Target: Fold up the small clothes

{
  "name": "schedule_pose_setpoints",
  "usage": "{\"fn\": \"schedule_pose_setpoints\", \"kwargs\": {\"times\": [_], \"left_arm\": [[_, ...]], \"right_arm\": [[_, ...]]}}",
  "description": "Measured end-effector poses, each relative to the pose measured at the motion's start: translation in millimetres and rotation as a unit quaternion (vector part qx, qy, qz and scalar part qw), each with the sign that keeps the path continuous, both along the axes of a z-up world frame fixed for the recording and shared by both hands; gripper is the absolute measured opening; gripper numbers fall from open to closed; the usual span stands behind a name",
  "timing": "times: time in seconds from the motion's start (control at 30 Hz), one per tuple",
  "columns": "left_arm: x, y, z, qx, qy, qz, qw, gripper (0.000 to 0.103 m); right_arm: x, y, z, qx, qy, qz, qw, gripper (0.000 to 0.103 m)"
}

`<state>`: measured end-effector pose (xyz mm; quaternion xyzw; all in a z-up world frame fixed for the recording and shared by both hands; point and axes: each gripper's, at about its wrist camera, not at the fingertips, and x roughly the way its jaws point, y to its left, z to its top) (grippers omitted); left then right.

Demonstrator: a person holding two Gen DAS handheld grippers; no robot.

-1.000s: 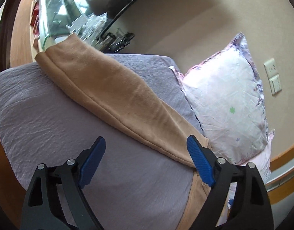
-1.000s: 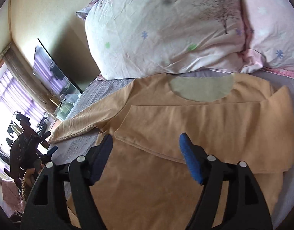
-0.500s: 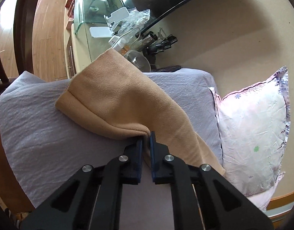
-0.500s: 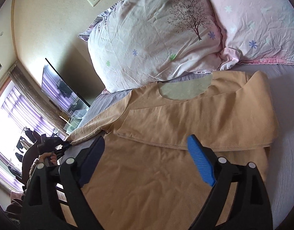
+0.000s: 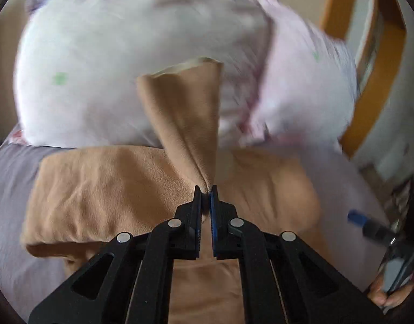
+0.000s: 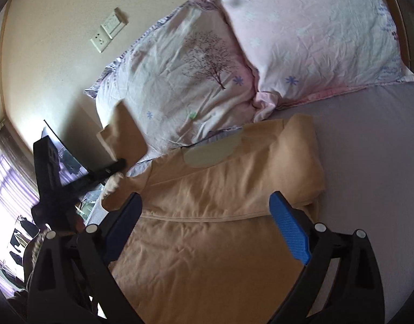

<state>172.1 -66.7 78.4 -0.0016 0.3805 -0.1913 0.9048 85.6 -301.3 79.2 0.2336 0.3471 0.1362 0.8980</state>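
A tan long-sleeved shirt lies on the grey bed sheet, its right sleeve folded across the chest. My left gripper is shut on the left sleeve and holds it lifted above the shirt body, cuff pointing up. In the right wrist view the left gripper shows at the left with the raised sleeve. My right gripper is open and empty above the shirt's lower half.
Two pale flowered pillows lie at the head of the bed against a beige wall. A wooden bed frame shows at right. A TV and a window are at left.
My left gripper closed on the left sleeve, lifted it and swung it over the shirt body toward the pillows. My right gripper pulled back a little and stayed open.
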Motion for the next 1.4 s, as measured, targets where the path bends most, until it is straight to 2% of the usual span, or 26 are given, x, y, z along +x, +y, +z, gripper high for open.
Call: {"fn": "schedule_pose_setpoints", "kwargs": {"times": [0.03,0.1,0.13,0.17,0.23,0.27,0.3,0.33,0.4,0.47,0.6,0.7,0.73,0.77,0.83,0.87,0.97,1.03,1.1,1.13,1.17,1.2,1.23,1.27,1.33,1.4], "left_arm": [[-3.6,-37.4,-25.2,0.045,0.023,-0.039,0.9980,0.005],[-15.8,-74.9,-57.1,0.108,0.044,-0.074,0.9904,0.005],[-25.7,-82.5,-62.1,0.140,0.028,-0.074,0.9869,0.005],[-38.1,-81.1,-58.4,0.155,0.002,-0.081,0.9847,0.007],[-56.8,-60.8,-38.3,0.127,-0.024,-0.089,0.9876,0.025],[-59.8,-48.8,-25.3,0.112,-0.035,-0.084,0.9895,0.035],[-66.5,-33.8,-15.3,0.099,-0.048,-0.075,0.9911,0.059],[-74.4,-13.4,-6.8,0.087,-0.065,-0.057,0.9924,0.073],[-82.3,12.3,-0.8,0.077,-0.076,-0.025,0.9938,0.074],[-86.9,40.7,-7.0,0.082,-0.056,0.006,0.9950,0.074],[-95.1,81.5,-25.3,0.096,-0.006,0.049,0.9942,0.074],[-102.6,99.1,-37.1,0.095,0.014,0.063,0.9933,0.074],[-104.8,105.0,-39.8,0.092,0.018,0.064,0.9935,0.074],[-104.6,108.1,-42.5,0.089,0.024,0.067,0.9935,0.074],[-98.6,111.1,-50.9,0.083,0.035,0.066,0.9938,0.074],[-96.8,111.1,-55.4,0.083,0.042,0.065,0.9936,0.074],[-95.6,111.2,-64.0,0.085,0.055,0.064,0.9928,0.074],[-97.2,110.7,-65.4,0.086,0.051,0.064,0.9929,0.076],[-98.2,110.5,-65.9,0.083,0.050,0.063,0.9932,0.078],[-98.6,110.5,-66.3,0.083,0.050,0.063,0.9933,0.079],[-99.0,110.0,-66.6,0.084,0.049,0.062,0.9933,0.080],[-99.4,109.2,-66.9,0.086,0.049,0.062,0.9932,0.080],[-100.1,108.6,-67.2,0.088,0.048,0.062,0.9931,0.080],[-101.0,108.4,-67.5,0.089,0.046,0.061,0.9931,0.081],[-101.4,108.1,-68.2,0.088,0.045,0.060,0.9932,0.083],[-101.4,108.1,-68.3,0.087,0.045,0.060,0.9934,0.085]], "right_arm": [[2.9,-4.3,-6.3,-0.004,0.013,-0.009,1.000,0.095],[8.0,-17.7,-15.1,0.000,0.036,-0.022,0.999,0.095],[9.6,-22.4,-16.3,0.005,0.040,-0.024,0.999,0.095],[12.0,-27.4,-16.2,0.010,0.041,-0.024,0.999,0.095],[18.8,-31.1,-14.2,0.011,0.039,-0.020,0.999,0.092],[25.5,-30.3,-13.8,0.012,0.040,-0.014,0.999,0.084],[34.7,-27.5,-14.4,0.012,0.045,-0.005,0.999,0.079],[44.0,-24.3,-15.3,0.010,0.051,0.001,0.999,0.070],[65.1,-15.9,-21.6,-0.006,0.070,0.006,0.998,0.062],[81.8,-9.2,-29.6,-0.028,0.091,0.003,0.995,0.056],[98.4,-0.1,-50.6,-0.063,0.134,-0.004,0.989,0.053],[98.9,5.4,-64.0,-0.089,0.144,-0.003,0.986,0.041],[97.8,7.3,-63.8,-0.106,0.137,-0.006,0.985,0.027],[97.9,9.3,-65.5,-0.112,0.138,0.004,0.984,0.003],[93.7,12.2,-61.0,-0.118,0.114,0.014,0.986,0.003],[89.3,12.3,-51.6,-0.120,0.085,0.013,0.989,0.002],[75.0,1.6,-13.6,-0.130,-0.001,-0.035,0.991,0.002],[72.5,-9.9,-0.5,-0.147,-0.023,-0.081,0.986,0.002],[85.3,-13.4,-9.6,-0.180,0.018,-0.100,0.978,0.005],[97.3,-15.5,-21.4,-0.196,0.064,-0.096,0.974,0.012],[101.5,-21.4,-27.2,-0.189,0.088,-0.104,0.972,0.016],[99.0,-27.8,-26.9,-0.166,0.090,-0.112,0.976,0.017],[92.2,-32.8,-20.9,-0.133,0.070,-0.111,0.982,0.021],[85.7,-32.7,-13.5,-0.110,0.047,-0.101,0.988,0.029],[76.4,-22.3,-4.8,-0.104,0.022,-0.071,0.992,0.040],[82.7,-7.1,-11.9,-0.116,0.043,-0.039,0.992,0.045]]}}
